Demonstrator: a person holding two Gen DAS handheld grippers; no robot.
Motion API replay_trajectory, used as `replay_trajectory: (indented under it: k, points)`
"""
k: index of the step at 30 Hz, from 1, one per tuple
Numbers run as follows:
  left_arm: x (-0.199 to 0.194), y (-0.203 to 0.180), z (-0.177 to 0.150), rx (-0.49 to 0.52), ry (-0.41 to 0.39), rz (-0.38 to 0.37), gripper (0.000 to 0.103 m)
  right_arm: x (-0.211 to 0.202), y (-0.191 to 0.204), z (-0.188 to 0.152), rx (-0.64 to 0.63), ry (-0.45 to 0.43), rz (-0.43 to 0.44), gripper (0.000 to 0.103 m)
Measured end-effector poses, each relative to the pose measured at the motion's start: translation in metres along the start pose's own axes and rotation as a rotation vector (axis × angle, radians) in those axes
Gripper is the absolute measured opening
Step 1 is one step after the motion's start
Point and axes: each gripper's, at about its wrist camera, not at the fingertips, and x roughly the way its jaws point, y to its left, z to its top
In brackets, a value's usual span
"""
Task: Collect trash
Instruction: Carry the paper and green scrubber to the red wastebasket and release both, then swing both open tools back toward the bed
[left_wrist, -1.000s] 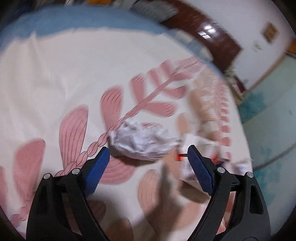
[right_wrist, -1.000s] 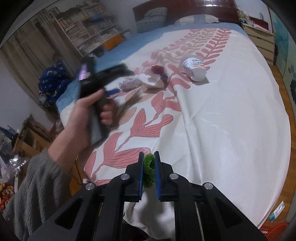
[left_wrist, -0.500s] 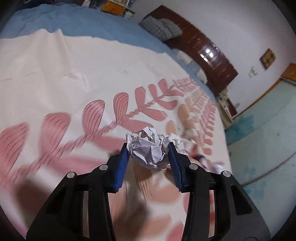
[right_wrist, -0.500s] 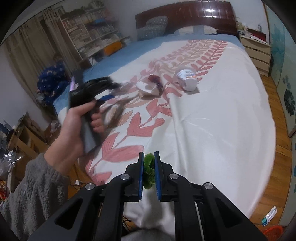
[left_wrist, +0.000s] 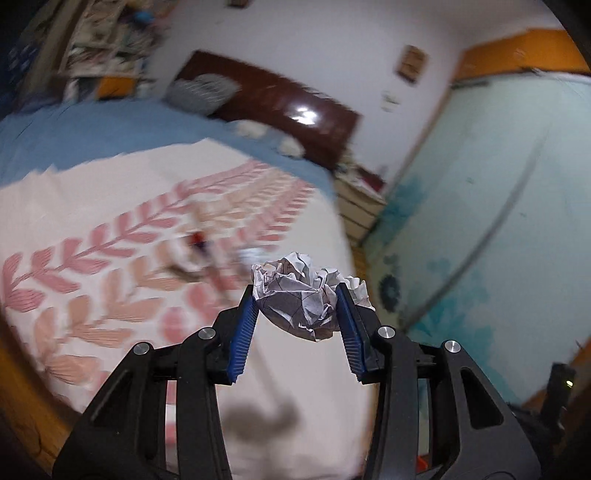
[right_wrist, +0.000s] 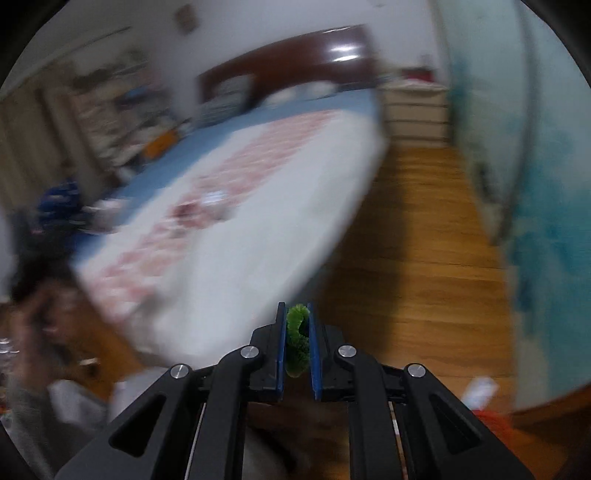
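Note:
My left gripper (left_wrist: 297, 295) is shut on a crumpled white paper ball (left_wrist: 304, 295) and holds it in the air above the bed's near corner. My right gripper (right_wrist: 296, 325) is shut on a small fuzzy green piece (right_wrist: 296, 341), held above the foot of the bed and the floor. More trash lies blurred on the leaf-patterned bedspread (left_wrist: 147, 258): a wrapper with red on it (left_wrist: 197, 245) and a pale cup-like item (right_wrist: 214, 197).
The bed has a dark wooden headboard (left_wrist: 280, 110). A wooden floor (right_wrist: 417, 240) runs along the right of the bed beside a teal wall (right_wrist: 535, 184). A drawer unit (right_wrist: 417, 110) stands by the headboard. An orange basket rim (right_wrist: 495, 421) shows low right.
My left gripper closed on the paper ball and lifted it off the bedspread, swinging right. My right gripper swung right toward the floor, still holding the green piece.

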Motion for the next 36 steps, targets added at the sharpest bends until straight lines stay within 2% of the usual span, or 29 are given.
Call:
replay_trajectory:
  k: [1,3,7,9,11,12,15,19,20,21,23,26,31,32,33,34,35,36]
  points:
    - [0.003,-0.026,-0.003,0.032,0.008,-0.037,0.043,-0.015,-0.031,-0.006,-0.003,-0.013,-0.067,0.012]
    - [0.015,-0.081,-0.013,0.100,0.037,-0.119,0.043,-0.033,-0.075,-0.019,0.030,-0.014,-0.141,0.012]
    - [0.043,-0.181,-0.053,0.229,0.153,-0.274,0.043,-0.059,-0.158,-0.061,0.134,0.031,-0.240,0.012]
    - [0.064,-0.234,-0.084,0.275,0.242,-0.350,0.043,-0.063,-0.187,-0.084,0.195,0.060,-0.250,0.012]
    - [0.081,-0.268,-0.109,0.326,0.301,-0.387,0.043,-0.063,-0.221,-0.115,0.288,0.105,-0.239,0.012]
    - [0.097,-0.293,-0.131,0.351,0.362,-0.423,0.043,-0.062,-0.236,-0.132,0.335,0.128,-0.241,0.012]
    - [0.134,-0.332,-0.189,0.396,0.521,-0.451,0.043,-0.050,-0.265,-0.179,0.437,0.200,-0.240,0.012]
    - [0.163,-0.350,-0.269,0.417,0.714,-0.444,0.043,-0.026,-0.272,-0.218,0.442,0.282,-0.272,0.012]
    - [0.167,-0.350,-0.285,0.420,0.747,-0.437,0.043,-0.020,-0.273,-0.227,0.451,0.299,-0.260,0.012]
    - [0.175,-0.348,-0.306,0.420,0.813,-0.411,0.043,-0.016,-0.272,-0.234,0.466,0.310,-0.252,0.012]
    - [0.182,-0.350,-0.324,0.458,0.870,-0.370,0.043,-0.009,-0.275,-0.243,0.490,0.325,-0.246,0.012]
    - [0.183,-0.358,-0.335,0.517,0.887,-0.358,0.043,0.005,-0.270,-0.243,0.488,0.336,-0.239,0.012]
    - [0.185,-0.359,-0.345,0.535,0.952,-0.352,0.045,0.017,-0.263,-0.244,0.491,0.371,-0.255,0.015]
    - [0.186,-0.361,-0.347,0.538,0.962,-0.346,0.050,0.017,-0.264,-0.245,0.501,0.376,-0.260,0.019]
    - [0.185,-0.362,-0.349,0.550,0.965,-0.333,0.064,0.019,-0.263,-0.245,0.504,0.375,-0.261,0.025]
    - [0.184,-0.363,-0.350,0.556,0.964,-0.322,0.072,0.016,-0.262,-0.246,0.499,0.368,-0.280,0.040]
    - [0.183,-0.363,-0.348,0.553,0.955,-0.318,0.078,0.014,-0.260,-0.246,0.495,0.363,-0.289,0.049]
    - [0.187,-0.362,-0.348,0.548,0.953,-0.323,0.078,0.012,-0.260,-0.246,0.492,0.361,-0.296,0.049]
